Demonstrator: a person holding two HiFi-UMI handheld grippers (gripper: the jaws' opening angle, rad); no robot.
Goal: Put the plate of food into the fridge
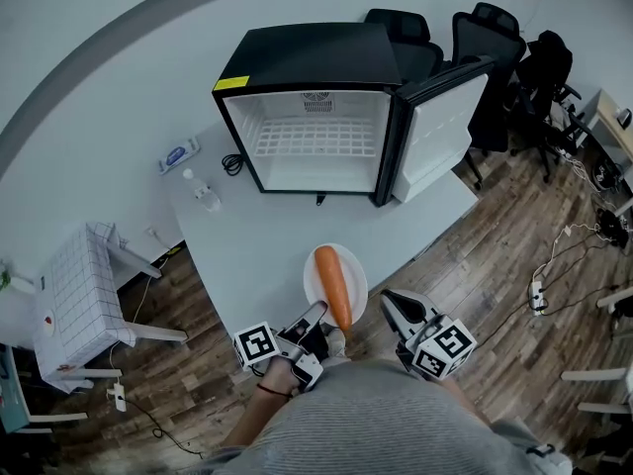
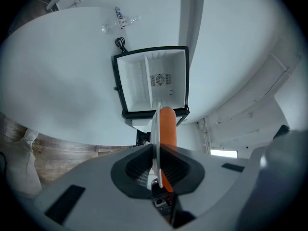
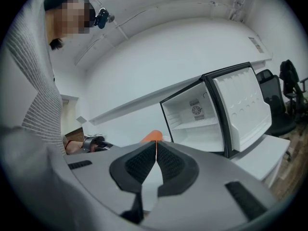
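Currently left tool (image 2: 156, 163) pinches near rim of stiff round white plate (image 1: 313, 283); long orange carrot (image 1: 334, 285) could roll, keep level. Right tool (image 3: 155, 159) pressed together, empty.

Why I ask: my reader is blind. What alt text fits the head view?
The left claw grips the rim of a white plate holding a carrot, over the near edge of a white table. Beyond, an empty black mini fridge stands open, door swung right. The right claw is shut, empty.
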